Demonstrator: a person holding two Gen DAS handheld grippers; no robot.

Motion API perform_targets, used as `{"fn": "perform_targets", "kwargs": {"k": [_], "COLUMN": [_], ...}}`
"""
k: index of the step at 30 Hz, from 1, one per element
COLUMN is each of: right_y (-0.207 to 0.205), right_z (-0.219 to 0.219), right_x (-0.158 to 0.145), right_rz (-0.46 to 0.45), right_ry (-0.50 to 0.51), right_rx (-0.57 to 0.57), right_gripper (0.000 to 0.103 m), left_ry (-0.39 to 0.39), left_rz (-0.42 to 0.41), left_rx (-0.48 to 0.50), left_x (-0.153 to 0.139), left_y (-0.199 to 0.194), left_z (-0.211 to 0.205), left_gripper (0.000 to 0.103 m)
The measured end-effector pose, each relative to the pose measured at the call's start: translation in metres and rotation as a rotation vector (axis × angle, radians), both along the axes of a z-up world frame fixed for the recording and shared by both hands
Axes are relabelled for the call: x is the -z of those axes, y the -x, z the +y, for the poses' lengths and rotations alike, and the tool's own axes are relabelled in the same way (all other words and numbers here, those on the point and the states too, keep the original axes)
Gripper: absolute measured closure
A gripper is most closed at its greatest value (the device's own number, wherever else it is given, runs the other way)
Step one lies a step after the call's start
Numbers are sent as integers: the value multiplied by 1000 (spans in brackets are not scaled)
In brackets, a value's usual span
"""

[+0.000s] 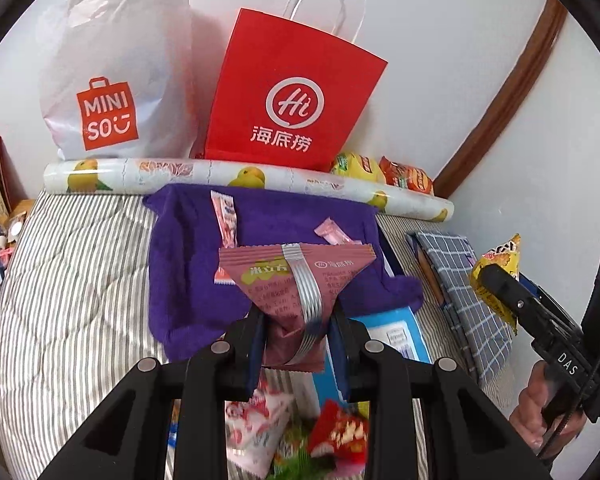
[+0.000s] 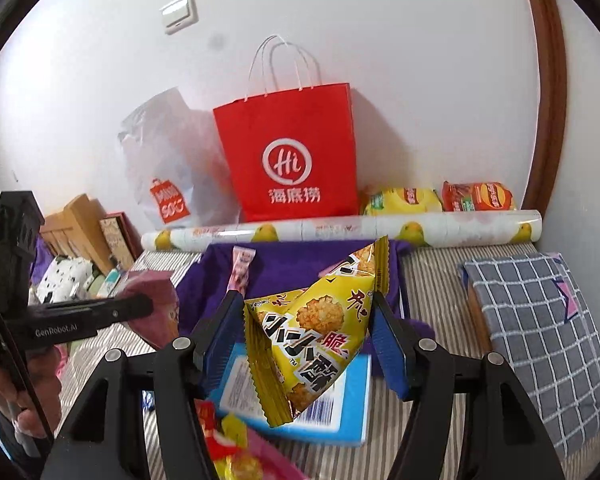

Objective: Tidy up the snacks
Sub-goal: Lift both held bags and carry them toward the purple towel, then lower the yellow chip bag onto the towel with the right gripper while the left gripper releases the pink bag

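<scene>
My left gripper (image 1: 298, 332) is shut on a maroon triangular snack packet (image 1: 296, 280) and holds it above the purple cloth (image 1: 188, 264). My right gripper (image 2: 306, 336) is shut on a yellow triangular snack packet (image 2: 316, 332), held over a blue box (image 2: 352, 404). Two small pink sachets (image 1: 225, 220) lie on the purple cloth. The right gripper with the yellow packet (image 1: 496, 272) shows at the right of the left wrist view. Loose snacks (image 1: 300, 432) lie below the left gripper.
A red paper bag (image 1: 292, 96) and a white Miniso bag (image 1: 112, 80) stand against the wall behind a rolled lemon-print sheet (image 1: 236, 176). Yellow and orange chip bags (image 2: 440, 198) lie at the back right. A grey checked cushion (image 2: 540, 320) sits on the striped bed at right.
</scene>
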State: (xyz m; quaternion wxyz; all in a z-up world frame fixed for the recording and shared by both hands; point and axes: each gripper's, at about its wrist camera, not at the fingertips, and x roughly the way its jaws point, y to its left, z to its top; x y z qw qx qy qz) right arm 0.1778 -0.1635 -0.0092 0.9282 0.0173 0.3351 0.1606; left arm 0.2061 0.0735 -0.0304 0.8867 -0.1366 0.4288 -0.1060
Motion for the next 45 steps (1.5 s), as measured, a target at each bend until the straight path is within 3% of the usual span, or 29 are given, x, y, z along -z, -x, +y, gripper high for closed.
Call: {"fn": "perform_targets", "kwargs": {"k": [6, 14, 24, 36, 45], "right_y": [-35, -78, -119, -129, -132], "right_z": [0, 2, 1, -2, 0], "right_x": [-4, 8, 62, 107, 122], "right_rz": [-19, -5, 84, 207, 264], "right_ry": [-32, -67, -76, -65, -34], "right_rx": [36, 40, 17, -13, -3], "right_gripper": [41, 41, 41, 41, 41], "left_ry": [-39, -33, -107, -129, -137], "left_rz": [-10, 16, 111, 175, 206], "left_rx": [-4, -23, -36, -28, -13], "left_x": [-4, 10, 42, 67, 77], "left_y": [-31, -69, -115, -129, -132], "left_z": [-4, -3, -11, -12, -22], "left_gripper": [76, 76, 76, 76, 76]}}
